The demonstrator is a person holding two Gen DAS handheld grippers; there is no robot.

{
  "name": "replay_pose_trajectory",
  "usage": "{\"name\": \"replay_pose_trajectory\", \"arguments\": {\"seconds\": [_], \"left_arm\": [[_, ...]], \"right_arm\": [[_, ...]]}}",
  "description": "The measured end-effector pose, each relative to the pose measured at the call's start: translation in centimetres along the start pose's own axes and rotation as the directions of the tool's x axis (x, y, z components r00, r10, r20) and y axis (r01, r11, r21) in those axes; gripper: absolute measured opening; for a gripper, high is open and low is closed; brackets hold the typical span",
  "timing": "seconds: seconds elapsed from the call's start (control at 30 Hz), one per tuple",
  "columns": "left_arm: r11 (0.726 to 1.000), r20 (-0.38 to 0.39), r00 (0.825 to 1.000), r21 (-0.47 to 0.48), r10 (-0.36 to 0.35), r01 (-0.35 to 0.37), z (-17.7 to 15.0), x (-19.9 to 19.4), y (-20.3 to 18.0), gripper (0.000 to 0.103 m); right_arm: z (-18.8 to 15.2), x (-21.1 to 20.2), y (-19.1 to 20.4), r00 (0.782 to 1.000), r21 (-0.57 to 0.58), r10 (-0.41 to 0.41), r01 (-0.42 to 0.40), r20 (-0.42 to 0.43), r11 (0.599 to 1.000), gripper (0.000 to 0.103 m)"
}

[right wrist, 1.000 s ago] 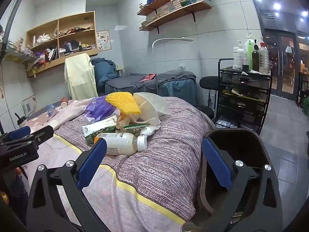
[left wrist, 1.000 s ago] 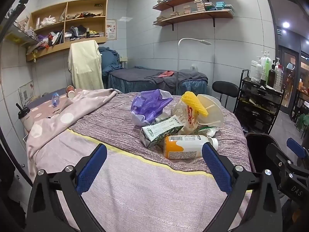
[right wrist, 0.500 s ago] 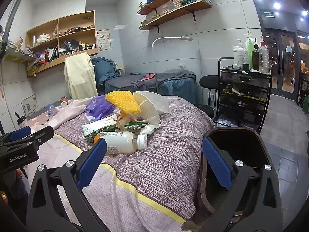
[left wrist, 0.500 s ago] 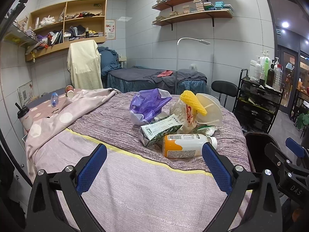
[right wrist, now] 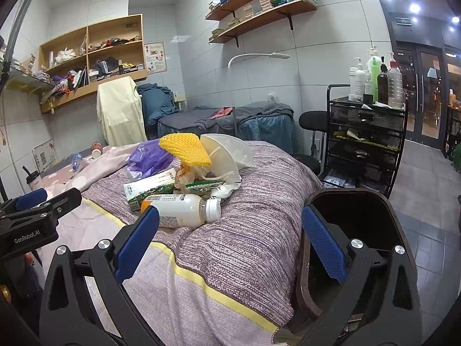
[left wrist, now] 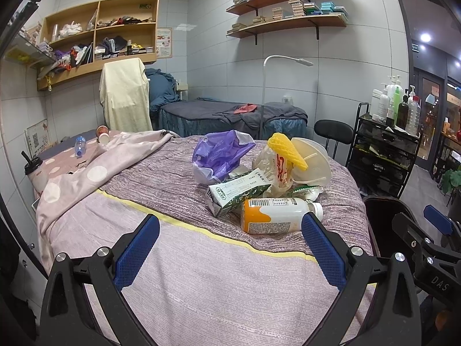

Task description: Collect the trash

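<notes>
Your left gripper (left wrist: 230, 248) has its fingers spread wide, holding nothing, above the striped bed cover (left wrist: 201, 282). Ahead of its right fingertip lies the white bottle (left wrist: 276, 214), on its side, touching the green carton (left wrist: 233, 194); the purple bag (left wrist: 220, 152) and yellow foam net (left wrist: 286, 150) sit beyond. Your right gripper (right wrist: 230, 248) is also spread and empty: the bottle (right wrist: 180, 210) lies just past its left fingertip, the dark bin (right wrist: 351, 216) behind its right finger.

The carton (right wrist: 149, 186) is lying half hidden behind the bottle (right wrist: 184, 210), and wrappers under the yellow net (right wrist: 185, 148) are overlapping too much to tell apart. The bin (left wrist: 383, 219) is showing only its rim (the bed (left wrist: 201, 274) and right gripper (left wrist: 432, 230) are covering the rest).
</notes>
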State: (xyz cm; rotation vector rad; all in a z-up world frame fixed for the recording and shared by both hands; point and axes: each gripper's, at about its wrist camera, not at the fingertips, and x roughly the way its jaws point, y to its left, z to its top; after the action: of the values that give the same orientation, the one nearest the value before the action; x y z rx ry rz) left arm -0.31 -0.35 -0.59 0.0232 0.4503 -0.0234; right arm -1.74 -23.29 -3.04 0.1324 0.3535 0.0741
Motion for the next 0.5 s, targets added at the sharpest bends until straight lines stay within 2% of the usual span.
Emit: {"name": "replay_pose_trajectory", "arguments": {"seconds": [0.5], "left_arm": [[1.000, -0.001, 1.000, -0.002, 0.000, 0.000, -0.02, -0.01, 0.05, 0.097]], "right_arm": [[-0.05, 0.01, 0.01, 1.000, -0.001, -0.002, 0.002, -0.003, 1.000, 0.097]]}}
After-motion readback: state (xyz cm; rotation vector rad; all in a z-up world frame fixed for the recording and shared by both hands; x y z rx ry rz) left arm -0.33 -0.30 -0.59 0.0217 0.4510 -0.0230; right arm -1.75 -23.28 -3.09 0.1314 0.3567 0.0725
